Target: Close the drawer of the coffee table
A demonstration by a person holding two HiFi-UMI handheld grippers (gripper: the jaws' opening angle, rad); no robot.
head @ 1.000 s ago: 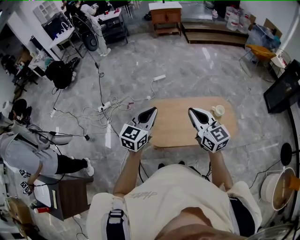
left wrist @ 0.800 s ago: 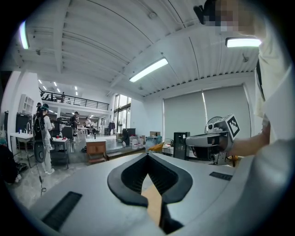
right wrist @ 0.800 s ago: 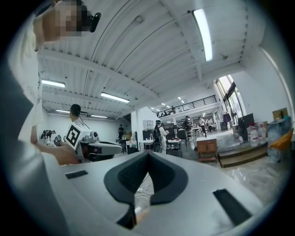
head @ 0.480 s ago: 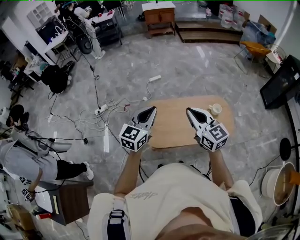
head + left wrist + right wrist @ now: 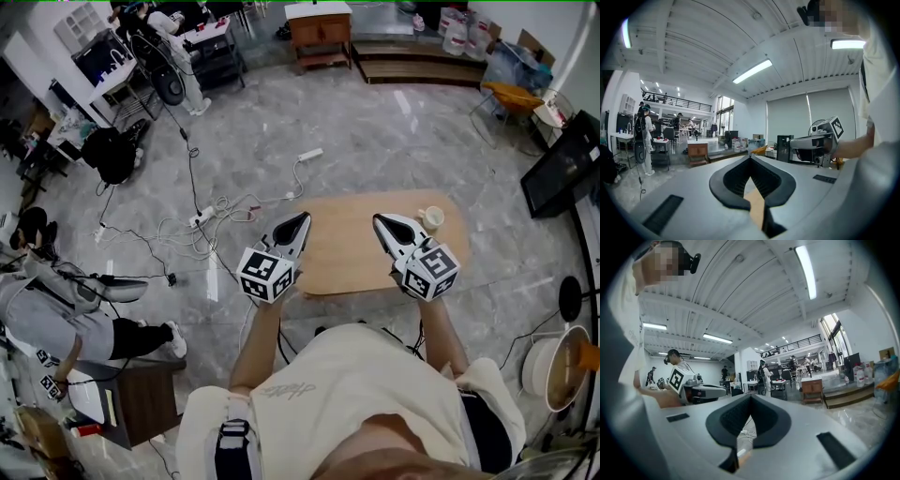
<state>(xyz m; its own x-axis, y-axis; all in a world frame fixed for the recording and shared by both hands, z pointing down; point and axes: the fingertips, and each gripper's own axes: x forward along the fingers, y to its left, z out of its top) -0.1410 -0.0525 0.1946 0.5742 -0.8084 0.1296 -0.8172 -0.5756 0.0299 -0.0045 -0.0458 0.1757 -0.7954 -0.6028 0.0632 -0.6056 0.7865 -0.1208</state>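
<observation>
Person holds L & R grippers over oval wooden coffee table point(image 5: 347, 258): left gripper point(image 5: 301, 219) & right gripper point(image 5: 381, 222) above table's near half, both jaws closed, empty. Cup point(image 5: 433, 219) on table's far-right end.

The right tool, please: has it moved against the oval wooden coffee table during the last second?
No. The right tool still hovers over the oval wooden tabletop, left of the small white cup.

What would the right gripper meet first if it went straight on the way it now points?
Probably nothing nearby. The right gripper, jaws together, seems to point about level over the coffee table; its own view shows open floor and cables ahead. The cup sits off to its right.
</observation>
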